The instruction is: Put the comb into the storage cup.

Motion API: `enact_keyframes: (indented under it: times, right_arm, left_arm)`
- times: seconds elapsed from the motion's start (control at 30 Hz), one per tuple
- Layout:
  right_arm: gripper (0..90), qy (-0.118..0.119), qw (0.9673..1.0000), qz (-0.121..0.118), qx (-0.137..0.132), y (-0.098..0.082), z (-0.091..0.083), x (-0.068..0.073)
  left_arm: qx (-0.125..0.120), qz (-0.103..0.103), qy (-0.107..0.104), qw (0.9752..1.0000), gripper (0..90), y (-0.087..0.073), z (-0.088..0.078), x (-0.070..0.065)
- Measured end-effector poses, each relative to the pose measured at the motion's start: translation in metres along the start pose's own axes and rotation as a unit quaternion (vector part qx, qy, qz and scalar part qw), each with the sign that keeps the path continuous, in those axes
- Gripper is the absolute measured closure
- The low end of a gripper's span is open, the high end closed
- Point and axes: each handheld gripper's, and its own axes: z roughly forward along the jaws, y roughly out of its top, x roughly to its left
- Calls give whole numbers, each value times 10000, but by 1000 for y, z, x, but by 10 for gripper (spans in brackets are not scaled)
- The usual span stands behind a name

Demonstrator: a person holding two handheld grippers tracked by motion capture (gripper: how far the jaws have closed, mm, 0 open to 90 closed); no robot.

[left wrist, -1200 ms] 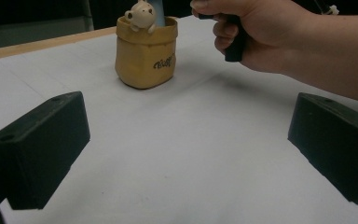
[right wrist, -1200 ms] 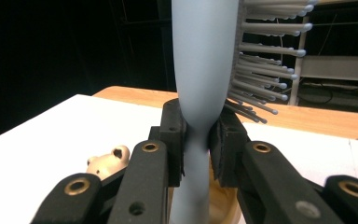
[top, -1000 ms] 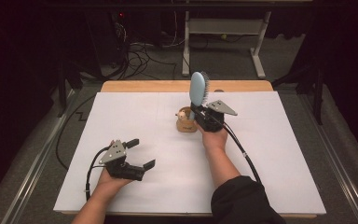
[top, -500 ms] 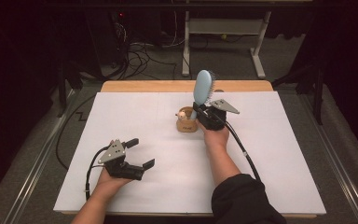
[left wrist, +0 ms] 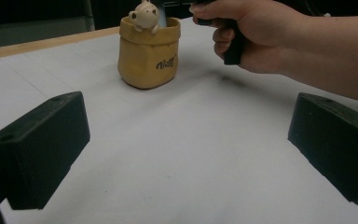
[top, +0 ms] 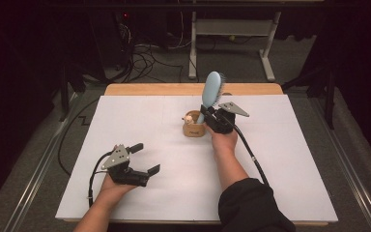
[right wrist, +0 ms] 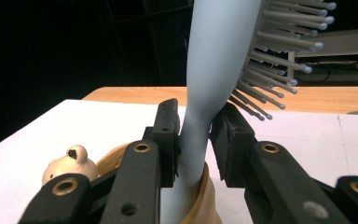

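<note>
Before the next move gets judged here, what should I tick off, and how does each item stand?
1. Handle end of the hairbrush inside the holder: ok.
2. Right hand-held gripper clear of the handle: not ok. Its jaws have just been opening, but the handle is between them and the pads look to touch it.
3. Hairbrush will stand by itself: cannot tell; it leans and the head is heavy.
4. Holder upright on the table: ok.
5. Left hand-held gripper open, holding nothing, well apart from the holder: ok.
</note>
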Motion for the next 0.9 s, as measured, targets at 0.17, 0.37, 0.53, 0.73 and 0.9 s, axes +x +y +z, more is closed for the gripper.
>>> enact_keyframes:
  times: [0.17,0.37,0.53,0.73,0.9]
  right_arm:
    - [712,-2,10000,18,3,1,1,-1]
    - [696,-6,10000,-10,15,0,2,-2]
    - [678,-52,10000,-55,35,0,4,0]
    - [650,-98,9998,-143,72,1,5,2]
    - [627,-94,9997,-212,90,1,5,3]
  left_arm:
    - [0,3,0,10000,0,0,0,0]
    - [4,6,-2,10000,0,0,0,0]
    - [3,7,-6,10000,0,0,0,0]
    - [4,-2,-2,10000,0,0,0,0]
    - [2,5,1,10000,0,0,0,0]
